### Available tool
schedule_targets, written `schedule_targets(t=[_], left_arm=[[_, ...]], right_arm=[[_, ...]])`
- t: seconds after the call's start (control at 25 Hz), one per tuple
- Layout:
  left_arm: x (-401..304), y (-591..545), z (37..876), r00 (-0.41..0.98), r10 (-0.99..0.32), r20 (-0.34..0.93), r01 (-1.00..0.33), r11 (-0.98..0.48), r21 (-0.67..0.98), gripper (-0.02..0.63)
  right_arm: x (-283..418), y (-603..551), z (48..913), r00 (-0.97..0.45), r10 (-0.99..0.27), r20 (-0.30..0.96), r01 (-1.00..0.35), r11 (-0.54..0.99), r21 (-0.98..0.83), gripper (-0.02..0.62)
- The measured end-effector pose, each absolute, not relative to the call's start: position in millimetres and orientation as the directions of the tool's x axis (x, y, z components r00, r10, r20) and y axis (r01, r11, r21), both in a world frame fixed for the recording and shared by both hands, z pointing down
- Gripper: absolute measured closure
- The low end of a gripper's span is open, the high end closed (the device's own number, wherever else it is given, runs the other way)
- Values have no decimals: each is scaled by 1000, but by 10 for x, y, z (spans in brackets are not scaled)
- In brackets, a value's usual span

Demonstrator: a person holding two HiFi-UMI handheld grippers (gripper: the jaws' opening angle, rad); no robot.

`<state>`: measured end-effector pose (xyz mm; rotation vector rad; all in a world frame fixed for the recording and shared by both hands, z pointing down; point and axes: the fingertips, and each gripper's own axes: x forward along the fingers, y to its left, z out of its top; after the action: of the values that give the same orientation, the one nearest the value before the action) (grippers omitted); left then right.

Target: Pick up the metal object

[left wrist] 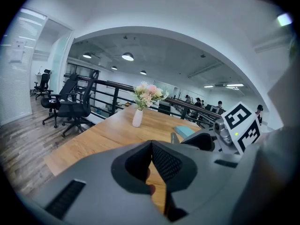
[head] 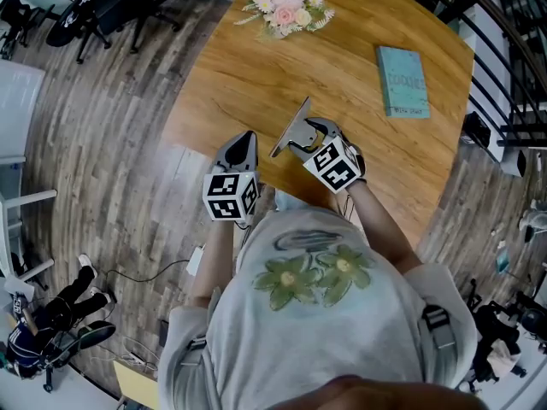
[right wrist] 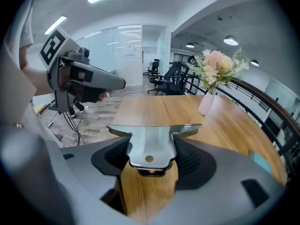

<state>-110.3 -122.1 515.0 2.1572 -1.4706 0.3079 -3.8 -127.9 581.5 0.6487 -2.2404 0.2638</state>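
A wooden table stands on grey plank floor beside black office chairs.

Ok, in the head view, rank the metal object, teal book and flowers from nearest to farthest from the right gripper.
1. Metal object, clamped in the right gripper.
2. Teal book, on the table at its right side.
3. Flowers, at the far edge.

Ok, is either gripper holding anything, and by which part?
The right gripper holds the metal object by its narrow holed tab; the left gripper is shut, empty.
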Motion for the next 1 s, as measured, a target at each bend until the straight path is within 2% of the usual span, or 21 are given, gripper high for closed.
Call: schedule_targets(t=[1.0], left_arm=[[-1278, -1199, 4957, 348, -838, 420, -933, -264, 246, 597]], right_arm=[[-164, -1266, 4956, -657, -456, 600, -540, 840, 48, 302]])
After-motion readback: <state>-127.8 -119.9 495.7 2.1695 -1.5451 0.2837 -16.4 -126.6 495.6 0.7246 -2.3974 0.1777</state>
